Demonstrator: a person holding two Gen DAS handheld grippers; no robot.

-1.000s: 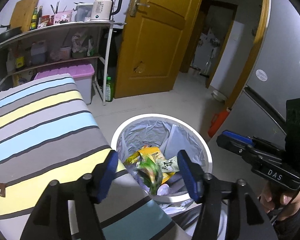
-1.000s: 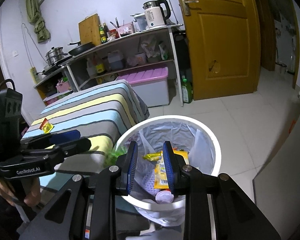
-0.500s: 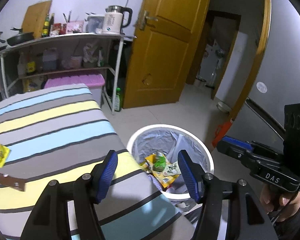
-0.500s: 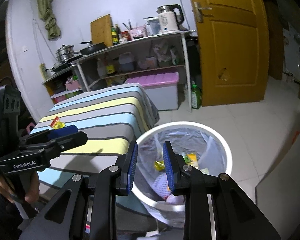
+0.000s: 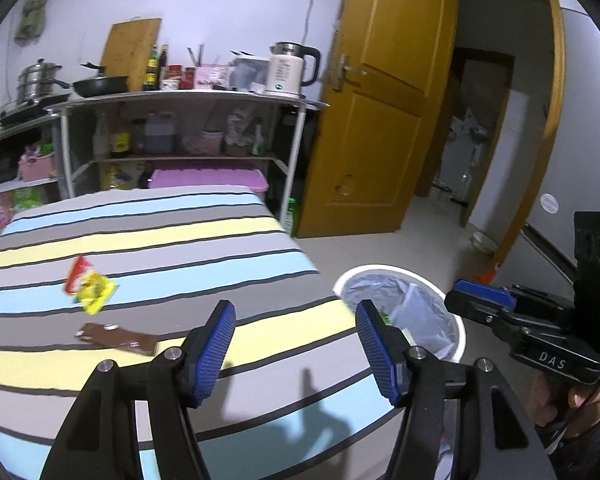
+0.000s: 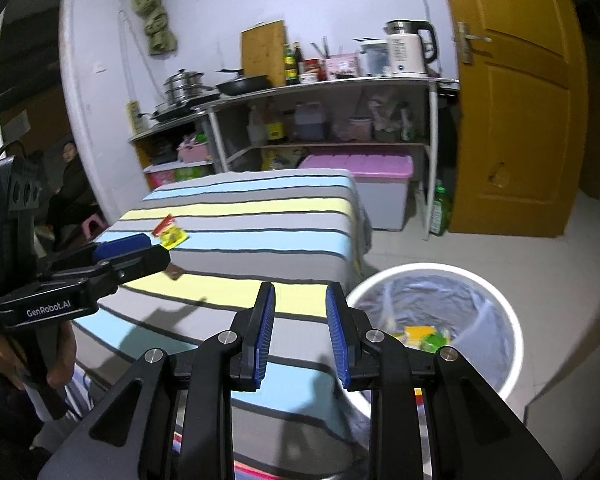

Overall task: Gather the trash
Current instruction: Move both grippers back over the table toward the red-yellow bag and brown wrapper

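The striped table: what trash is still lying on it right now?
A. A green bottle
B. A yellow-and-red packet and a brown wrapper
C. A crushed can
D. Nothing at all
B: the yellow-and-red packet lies on the striped table, with the brown wrapper nearer the camera; both are well apart from the white bin beside the table.

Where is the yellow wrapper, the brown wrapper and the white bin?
yellow wrapper point(image 5: 95, 293), left wrist view, middle of the packet
brown wrapper point(image 5: 118, 339), left wrist view, middle of the flat strip
white bin point(image 6: 500, 300), right wrist view, right rim
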